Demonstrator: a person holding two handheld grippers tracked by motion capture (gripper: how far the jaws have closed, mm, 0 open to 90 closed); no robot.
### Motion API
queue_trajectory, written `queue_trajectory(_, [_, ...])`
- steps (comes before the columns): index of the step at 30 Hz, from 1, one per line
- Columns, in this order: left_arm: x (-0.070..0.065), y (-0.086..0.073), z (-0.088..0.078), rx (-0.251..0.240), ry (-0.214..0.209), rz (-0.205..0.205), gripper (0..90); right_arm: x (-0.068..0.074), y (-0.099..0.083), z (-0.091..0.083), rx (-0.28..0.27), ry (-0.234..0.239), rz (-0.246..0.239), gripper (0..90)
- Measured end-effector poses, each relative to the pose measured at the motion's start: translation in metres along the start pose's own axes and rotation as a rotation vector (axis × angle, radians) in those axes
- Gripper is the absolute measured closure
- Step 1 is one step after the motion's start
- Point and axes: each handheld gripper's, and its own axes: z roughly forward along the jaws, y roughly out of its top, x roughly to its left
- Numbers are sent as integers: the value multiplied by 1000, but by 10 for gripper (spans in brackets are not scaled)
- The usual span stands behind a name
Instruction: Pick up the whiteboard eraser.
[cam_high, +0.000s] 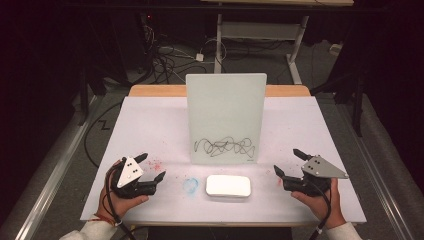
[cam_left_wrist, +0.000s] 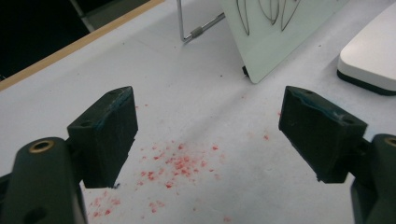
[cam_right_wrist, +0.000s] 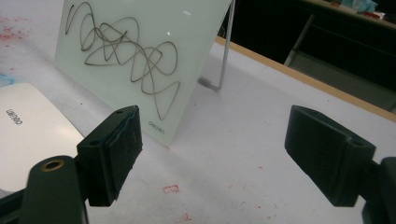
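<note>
A white glass board (cam_high: 226, 116) stands upright on a wire stand at the table's middle, with a black scribble (cam_high: 225, 146) near its bottom edge. In front of it lies a flat white eraser (cam_high: 228, 185). My left gripper (cam_high: 151, 167) rests low at the front left, open and empty, over red specks (cam_left_wrist: 175, 165); the board's corner (cam_left_wrist: 275, 37) and the eraser (cam_left_wrist: 371, 56) lie ahead of it. My right gripper (cam_high: 289, 163) is at the front right, open and empty, facing the board (cam_right_wrist: 140, 60) and the eraser (cam_right_wrist: 28, 135).
The table (cam_high: 150, 125) is covered in white sheet with a wooden strip at the far edge. A faint blue smear (cam_high: 190, 185) lies left of the eraser. Beyond the table are cables on the floor (cam_high: 170, 60) and a desk frame (cam_high: 260, 35).
</note>
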Motion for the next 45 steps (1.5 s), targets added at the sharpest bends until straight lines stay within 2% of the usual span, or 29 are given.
queue_trajectory(3, [1, -1, 2, 9, 3, -11, 187, -1, -1, 2, 10, 22, 1, 197])
queue_trajectory(6, [1, -3, 4, 24, -8, -25, 186, 0, -1, 6, 43, 76, -11, 197])
queue_trajectory(8, [0, -4, 6, 26, -21, -17, 186, 2, 0, 7, 53, 102, -19, 198])
queue_trajectory(9, [-1, -4, 8, 31, -18, 3, 186, 2, 2, 8, 59, 124, -26, 198])
queue_trajectory(11, [-2, -5, 9, 46, -26, 17, 186, 5, 6, 11, 65, 158, -48, 205])
queue_trajectory(14, [-3, -5, 9, 44, -32, 14, 186, 10, 12, 17, 76, 218, -53, 212])
queue_trajectory(18, [-3, -5, 11, 50, -26, 20, 186, 22, 24, 27, 114, 305, -102, 218])
queue_trajectory(22, [-4, -4, 11, 53, -29, 26, 186, 36, 35, 37, 150, 400, -127, 221])
queue_trajectory(27, [-4, -5, 11, 61, -30, 30, 186, 58, 43, 56, 237, 511, -191, 218])
queue_trajectory(31, [-4, -5, 11, 66, -36, 28, 186, 77, 44, 74, 303, 576, -249, 218])
queue_trajectory(33, [-4, -6, 11, 67, -37, 28, 186, 83, 43, 83, 336, 611, -250, 221])
queue_trajectory(35, [-4, -6, 11, 72, -45, 17, 186, 88, 42, 92, 358, 616, -264, 219])
queue_trajectory(41, [-4, -7, 12, 76, -51, 16, 186, 101, 41, 111, 413, 656, -297, 225])
queue_trajectory(45, [-4, -7, 12, 77, -60, 18, 186, 106, 40, 120, 438, 674, -314, 245])
